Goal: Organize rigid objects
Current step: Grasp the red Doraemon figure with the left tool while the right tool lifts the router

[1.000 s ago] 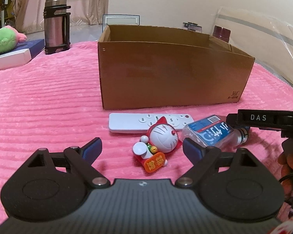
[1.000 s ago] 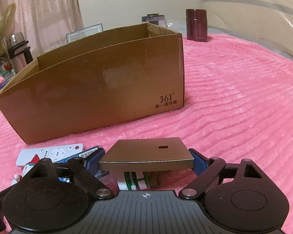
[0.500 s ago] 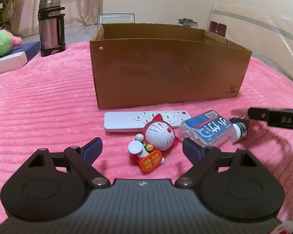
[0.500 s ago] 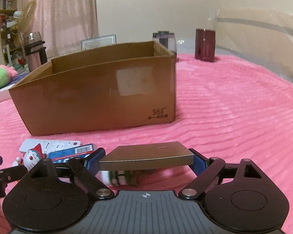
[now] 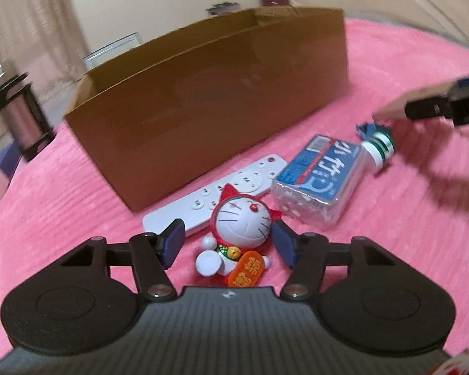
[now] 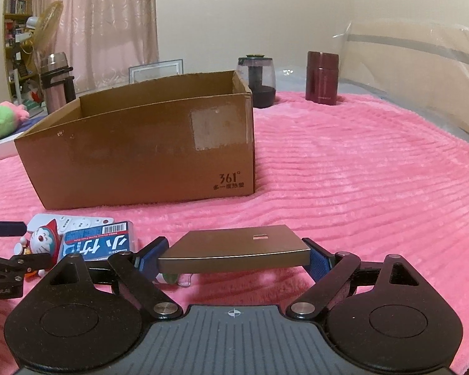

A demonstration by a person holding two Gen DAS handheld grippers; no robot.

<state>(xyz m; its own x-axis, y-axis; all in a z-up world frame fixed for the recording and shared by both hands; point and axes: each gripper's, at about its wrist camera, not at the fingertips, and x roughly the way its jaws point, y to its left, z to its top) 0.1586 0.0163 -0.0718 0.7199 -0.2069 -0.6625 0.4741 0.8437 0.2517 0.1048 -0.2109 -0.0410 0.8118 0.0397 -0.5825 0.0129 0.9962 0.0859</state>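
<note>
The left gripper (image 5: pixel 228 237) jaws, just closing, are set around the cat figurine (image 5: pixel 239 234) without pressing it; the flat brown box (image 6: pixel 234 247) is clamped by the right gripper (image 6: pixel 234 257) before the cardboard box (image 6: pixel 140 150).

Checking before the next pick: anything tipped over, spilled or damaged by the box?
Nothing spilled or broken. The cat figurine lies on its back and the clear blue-labelled container lies on its side beside the cardboard box.
</note>
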